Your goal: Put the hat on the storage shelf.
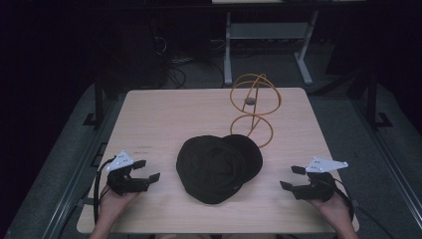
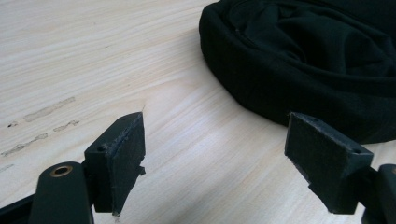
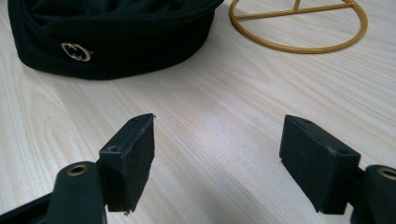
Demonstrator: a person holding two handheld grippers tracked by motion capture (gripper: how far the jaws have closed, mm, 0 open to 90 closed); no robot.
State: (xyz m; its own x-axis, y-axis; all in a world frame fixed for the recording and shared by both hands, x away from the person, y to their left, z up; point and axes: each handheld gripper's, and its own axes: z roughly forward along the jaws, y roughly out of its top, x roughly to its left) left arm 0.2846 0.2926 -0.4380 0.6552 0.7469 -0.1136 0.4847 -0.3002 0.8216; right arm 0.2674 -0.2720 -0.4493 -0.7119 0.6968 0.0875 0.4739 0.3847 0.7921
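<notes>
My left gripper (image 1: 148,170) sat at the desk's (image 1: 164,107) near-left corner, fingers (image 2: 122,154) spread wide apart, nothing between them, aimed right at the hat. Bare wood under them in the left gripper view, hat edge just beyond the far finger, not touching. Hat (image 1: 216,167) was a black cap, lying flat at desk centre, near the front edge, brim toward the back right. Small metal logo (image 3: 77,51) on its side wall showed in the right gripper view. Behind it, right of centre, stood a gold wire stand (image 1: 255,107), base ring touching or just behind the brim, couldn't tell which. My right gripper (image 1: 292,177) sat at the near-right corner, fingers (image 3: 133,154) also apart and empty, pointed left at the hat, well short of it.
</notes>
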